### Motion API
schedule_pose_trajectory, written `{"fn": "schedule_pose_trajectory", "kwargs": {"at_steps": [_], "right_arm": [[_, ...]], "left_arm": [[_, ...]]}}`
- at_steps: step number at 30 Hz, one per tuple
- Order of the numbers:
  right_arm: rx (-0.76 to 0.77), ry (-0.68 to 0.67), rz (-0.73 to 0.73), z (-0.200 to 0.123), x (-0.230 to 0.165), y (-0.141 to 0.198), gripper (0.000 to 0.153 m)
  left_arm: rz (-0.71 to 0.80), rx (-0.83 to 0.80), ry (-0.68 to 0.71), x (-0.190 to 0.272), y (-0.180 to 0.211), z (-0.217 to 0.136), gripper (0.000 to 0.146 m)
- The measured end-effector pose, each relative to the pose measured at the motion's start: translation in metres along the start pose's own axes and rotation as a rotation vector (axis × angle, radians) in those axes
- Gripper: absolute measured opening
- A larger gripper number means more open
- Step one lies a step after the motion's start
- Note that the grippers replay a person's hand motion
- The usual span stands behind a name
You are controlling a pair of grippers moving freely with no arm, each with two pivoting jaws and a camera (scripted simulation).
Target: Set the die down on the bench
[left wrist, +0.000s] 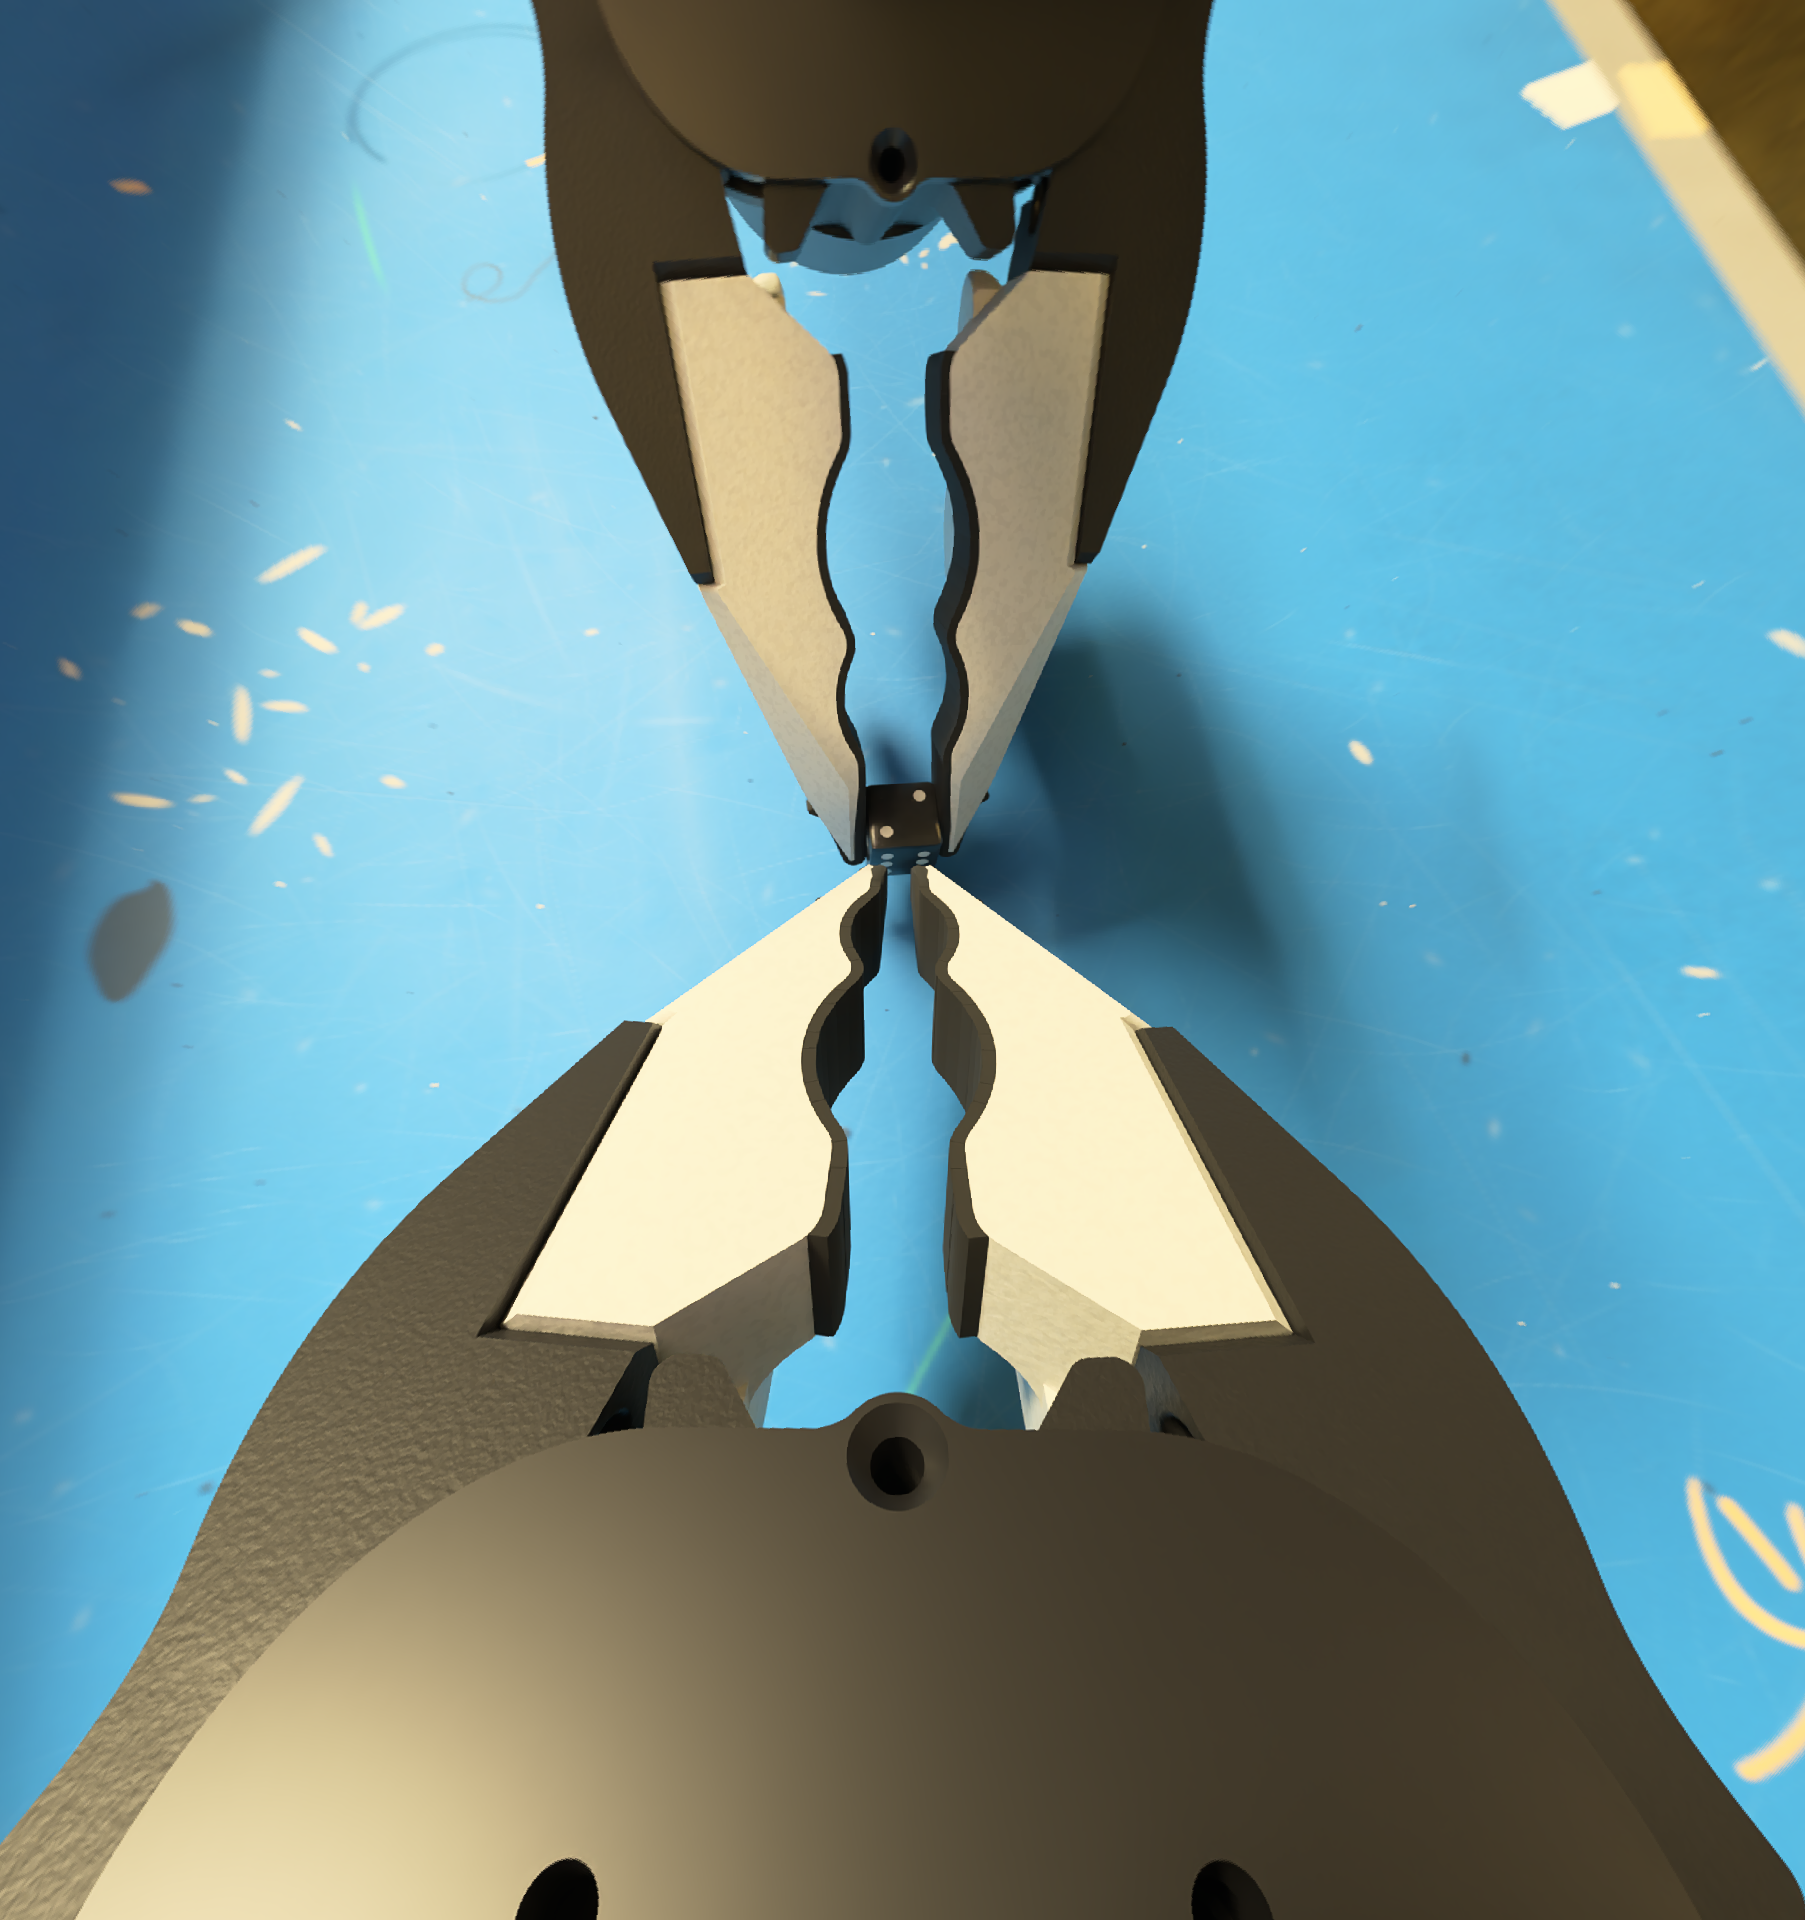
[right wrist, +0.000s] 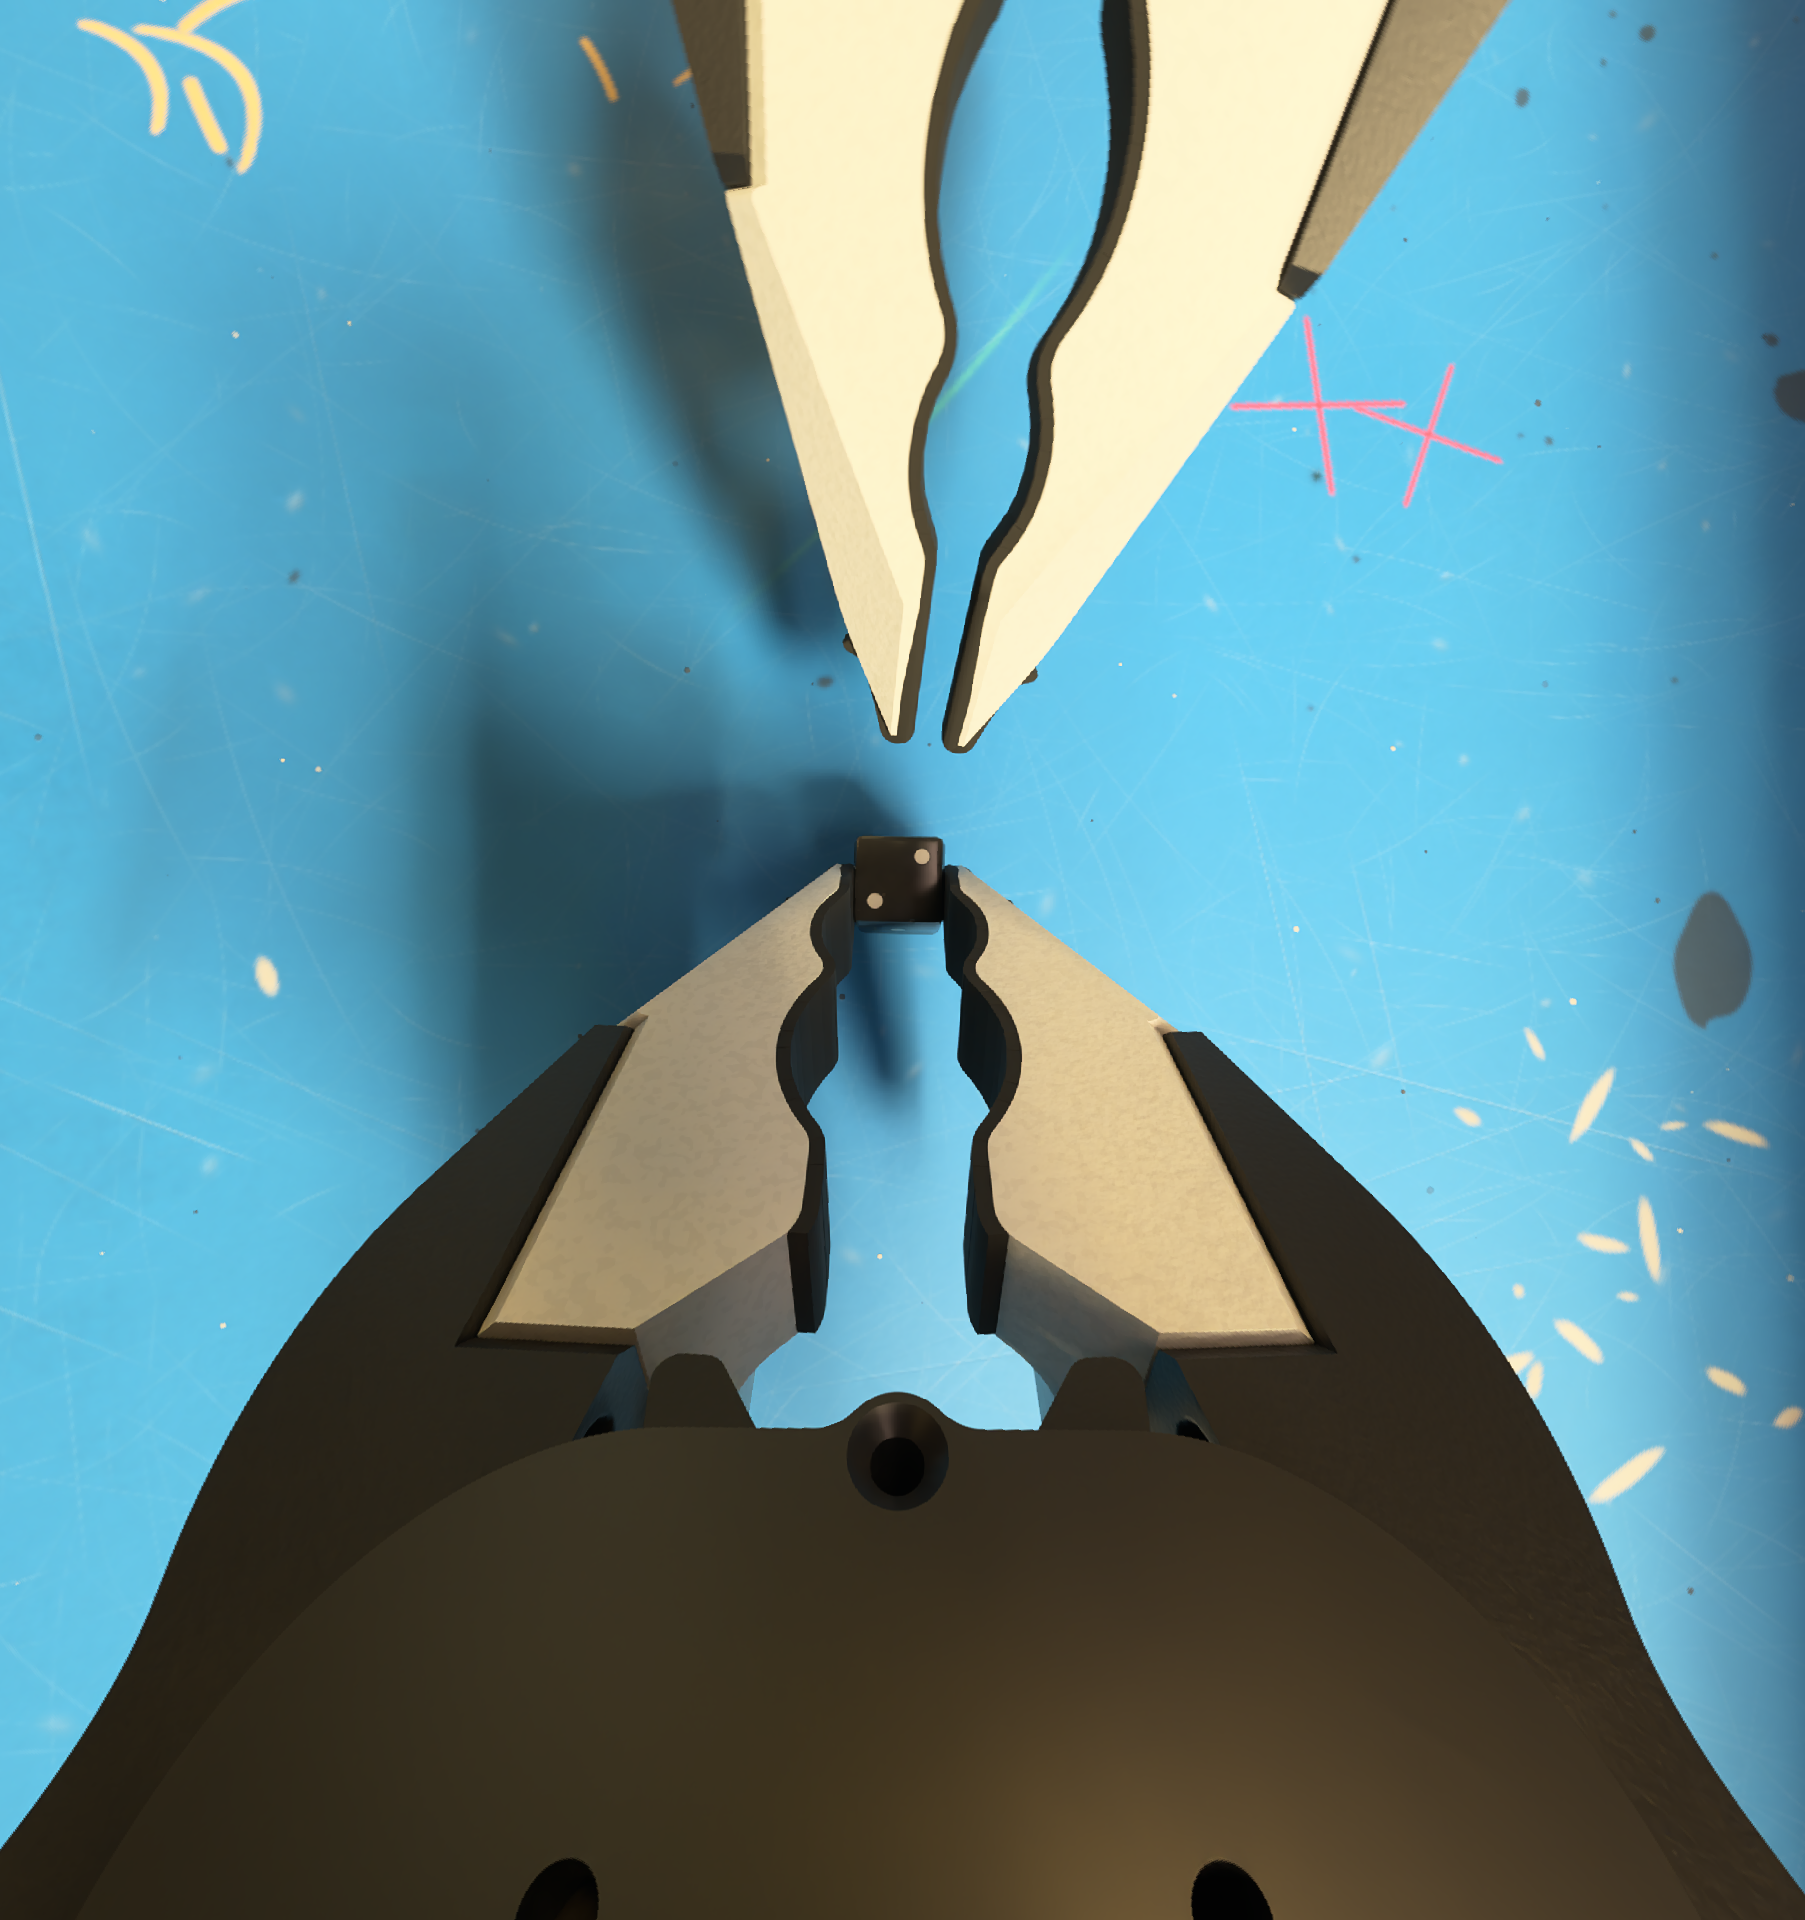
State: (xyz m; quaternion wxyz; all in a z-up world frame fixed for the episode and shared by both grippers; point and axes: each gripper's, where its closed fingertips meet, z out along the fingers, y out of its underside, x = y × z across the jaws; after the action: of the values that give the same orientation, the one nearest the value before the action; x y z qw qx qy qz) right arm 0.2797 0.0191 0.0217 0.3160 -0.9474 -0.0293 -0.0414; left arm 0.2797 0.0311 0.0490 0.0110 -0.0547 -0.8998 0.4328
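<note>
A small black die with white pips [right wrist: 899,875] is held between the fingertips of my right gripper [right wrist: 898,891], above the blue bench [right wrist: 358,520]. In the left wrist view, the right gripper [left wrist: 903,850] reaches in from the top with the die [left wrist: 903,816] in its tips. My left gripper [left wrist: 898,881] faces it tip to tip, just short of the die. Its fingers are closed to a thin slit and hold nothing. It also shows in the right wrist view [right wrist: 927,740], coming in from the top.
The bench [left wrist: 1397,623] is scratched and flecked with yellow paint. It has a dark blot [left wrist: 129,940] and pink crosses [right wrist: 1365,416]. Its pale edge strip [left wrist: 1729,239] runs at the top right, with scraps of tape [left wrist: 1568,94] beside it.
</note>
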Motion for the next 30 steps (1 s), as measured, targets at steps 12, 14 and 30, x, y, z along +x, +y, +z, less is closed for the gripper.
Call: {"fn": "schedule_pose_trajectory", "kwargs": {"at_steps": [12,14,30], "right_arm": [[-0.011,0.003,-0.001,0.001,0.000,0.002,0.016],[-0.006,-0.003,0.015,0.001,-0.001,0.001,0.016],[0.074,-0.065,0.156,0.000,-0.001,-0.003,0.016]], "left_arm": [[-0.032,0.017,0.009,-0.001,-0.001,0.001,0.003],[0.006,0.016,-0.028,-0.003,-0.003,-0.001,0.002],[0.065,0.016,-0.198,-0.009,-0.010,-0.003,0.000]]}}
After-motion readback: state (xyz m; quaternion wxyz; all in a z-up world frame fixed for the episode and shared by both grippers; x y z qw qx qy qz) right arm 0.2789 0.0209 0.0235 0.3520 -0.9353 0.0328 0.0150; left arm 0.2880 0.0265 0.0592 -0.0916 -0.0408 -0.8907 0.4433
